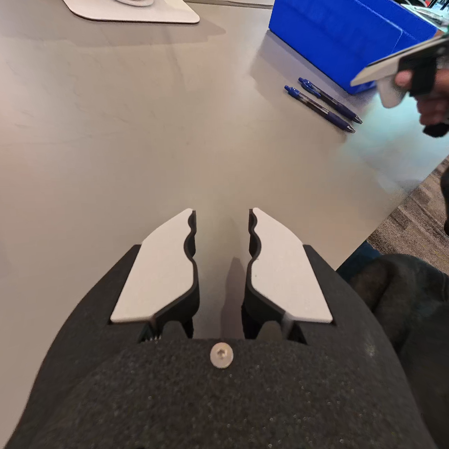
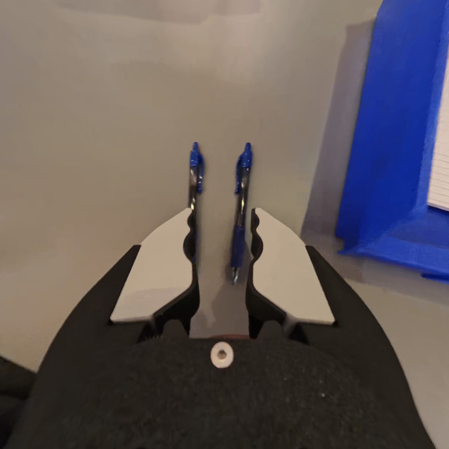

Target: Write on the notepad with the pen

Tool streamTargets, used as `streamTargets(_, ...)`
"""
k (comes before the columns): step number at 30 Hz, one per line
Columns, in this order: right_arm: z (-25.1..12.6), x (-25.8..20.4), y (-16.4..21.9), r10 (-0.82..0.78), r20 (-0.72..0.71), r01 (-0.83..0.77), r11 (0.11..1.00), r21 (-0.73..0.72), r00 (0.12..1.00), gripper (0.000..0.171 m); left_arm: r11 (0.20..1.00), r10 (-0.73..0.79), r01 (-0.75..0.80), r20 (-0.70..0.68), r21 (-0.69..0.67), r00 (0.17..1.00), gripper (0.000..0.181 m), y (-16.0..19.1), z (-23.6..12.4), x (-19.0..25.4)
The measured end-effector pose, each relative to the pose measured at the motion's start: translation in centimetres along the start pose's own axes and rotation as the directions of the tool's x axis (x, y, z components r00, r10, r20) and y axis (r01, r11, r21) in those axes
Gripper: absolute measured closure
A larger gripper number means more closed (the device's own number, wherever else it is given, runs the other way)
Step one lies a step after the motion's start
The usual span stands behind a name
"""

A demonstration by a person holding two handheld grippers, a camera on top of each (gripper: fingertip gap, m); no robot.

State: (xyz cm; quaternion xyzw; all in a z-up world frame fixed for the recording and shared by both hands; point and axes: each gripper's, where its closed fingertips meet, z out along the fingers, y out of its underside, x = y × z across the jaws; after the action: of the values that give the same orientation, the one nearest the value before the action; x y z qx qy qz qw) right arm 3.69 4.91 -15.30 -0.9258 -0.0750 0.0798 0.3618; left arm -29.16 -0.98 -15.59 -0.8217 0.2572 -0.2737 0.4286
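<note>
Two blue pens lie side by side on the grey table. In the right wrist view my right gripper (image 2: 221, 211) is open above them: the right pen (image 2: 240, 218) lies between the jaws, the left pen (image 2: 195, 175) runs under the left finger. The notepad (image 2: 441, 150), white lined pages in a blue cover (image 2: 388, 145), lies to the right. In the left wrist view my left gripper (image 1: 221, 211) is open and empty over bare table. The pens (image 1: 323, 104) lie at its far right, next to the blue cover (image 1: 340, 34). The right gripper (image 1: 393, 70), held by a hand, shows there.
A white flat stand base (image 1: 136, 12) sits at the far left of the table. The table's near edge (image 1: 398, 206) runs diagonally at the right, with carpet and a person's dark clothing beyond it. My hands' fingertips stand some 35 centimetres from each other. It is some 12 centimetres from my right tips to the blue cover (image 1: 340, 34).
</note>
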Motion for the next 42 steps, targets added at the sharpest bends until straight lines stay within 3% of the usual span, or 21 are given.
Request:
streamTargets(6,4.4,2.6,1.3,-0.045,-0.105,0.025,0.983,-0.182,0.993,0.136,1.0,-0.013,0.013,-0.014,-0.004,1.0,0.141,0.2,-0.4,-0.2)
streamTargets(7,4.4,2.4,1.2,-0.032,-0.095,0.016,0.986,-0.167,0.995,0.156,1.0,-0.012,0.012,-0.014,-0.002,1.0,0.141,0.2,-0.4,-0.2)
streamTargets(9,4.0,2.3,1.4,-0.057,-0.094,0.039,0.982,-0.183,0.994,0.161,1.0,-0.01,0.01,-0.017,0.001,1.0,0.141,0.1,-0.5,-0.2)
streamTargets(11,2.3,2.1,-0.3,-0.083,-0.082,0.074,0.991,-0.112,0.993,0.161,1.0,-0.01,0.01,-0.025,0.001,1.0,0.141,0.0,-0.4,-0.1)
streamTargets(14,-3.9,3.6,-6.5,-0.043,-0.078,0.052,0.993,0.11,0.996,0.161,1.0,-0.012,0.012,-0.033,-0.006,0.999,0.141,0.1,-0.2,0.0)
streamTargets(16,-7.8,7.2,-10.4,-0.037,-0.147,0.065,0.98,0.187,0.988,0.162,1.0,-0.012,0.011,-0.037,-0.012,0.999,0.141,0.2,0.0,0.1)
streamTargets(18,-8.8,12.1,-12.8,-0.03,-0.22,0.064,0.987,0.149,0.975,0.161,1.0,-0.007,0.007,-0.037,-0.01,0.999,0.141,0.1,0.0,0.2)
streamTargets(21,-4.3,18.9,-13.2,0.044,-0.194,-0.042,0.999,0.013,0.98,0.161,1.0,0.0,0.0,-0.033,-0.013,0.999,0.141,0.1,0.0,0.4)
streamTargets(25,2.7,24.1,-9.7,0.092,-0.214,-0.141,0.963,-0.231,0.973,0.161,1.0,0.014,-0.014,-0.019,-0.016,1.0,0.141,0.0,-0.1,0.5)
streamTargets(33,7.0,25.1,-5.6,0.217,-0.211,-0.28,0.897,-0.343,0.953,0.161,0.999,0.039,-0.039,-0.015,-0.027,0.999,0.14,-0.3,0.3,0.8)
streamTargets(37,5.4,25.7,-7.2,0.189,-0.231,-0.246,0.936,-0.253,0.954,0.149,0.998,0.044,-0.045,-0.028,-0.032,0.999,0.14,-0.2,0.4,1.1)
streamTargets(39,2.2,24.2,-10.6,0.176,-0.193,-0.198,0.975,-0.098,0.965,0.148,0.998,0.046,-0.047,-0.028,-0.031,0.999,0.141,-0.2,0.4,1.1)
streamTargets(42,-5.1,18.5,-15.6,0.043,-0.146,-0.021,0.989,0.145,0.988,0.144,0.999,0.05,-0.05,-0.025,-0.016,0.998,0.141,-0.4,0.2,1.1)
